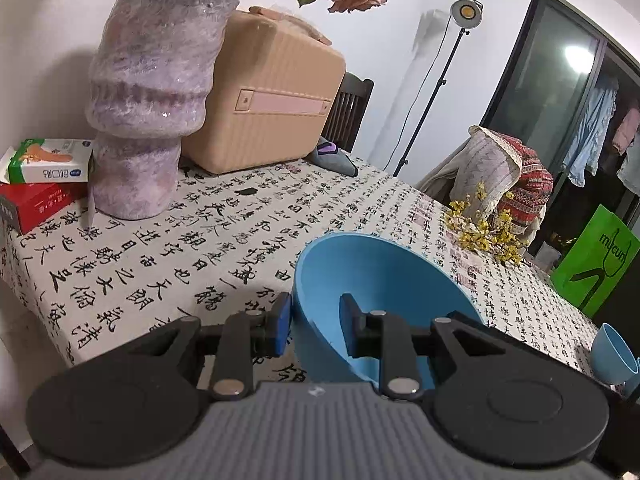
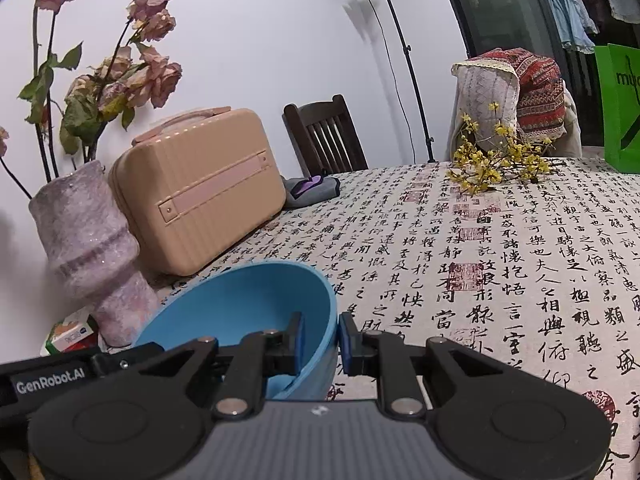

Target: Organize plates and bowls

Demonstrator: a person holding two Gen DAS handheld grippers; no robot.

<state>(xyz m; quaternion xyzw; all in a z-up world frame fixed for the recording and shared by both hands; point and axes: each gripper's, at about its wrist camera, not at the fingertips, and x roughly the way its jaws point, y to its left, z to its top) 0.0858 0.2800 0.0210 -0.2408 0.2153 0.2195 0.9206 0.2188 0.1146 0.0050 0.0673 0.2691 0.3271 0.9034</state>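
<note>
Each claw grips a blue bowl by its rim: the left claw (image 1: 315, 322) holds one bowl (image 1: 376, 292), the right claw (image 2: 321, 340) another bowl (image 2: 244, 300), both tilted above the worktop (image 2: 480, 260).

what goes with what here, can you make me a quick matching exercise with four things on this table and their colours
Things:
1. bowl held by the left gripper
2. small suitcase
3. vase
4. shopping bag

Colours:
a. bright green
b. mottled purple and pink
c. blue
d. beige with a pink strap

Pairs: 1-c, 2-d, 3-b, 4-a
</note>
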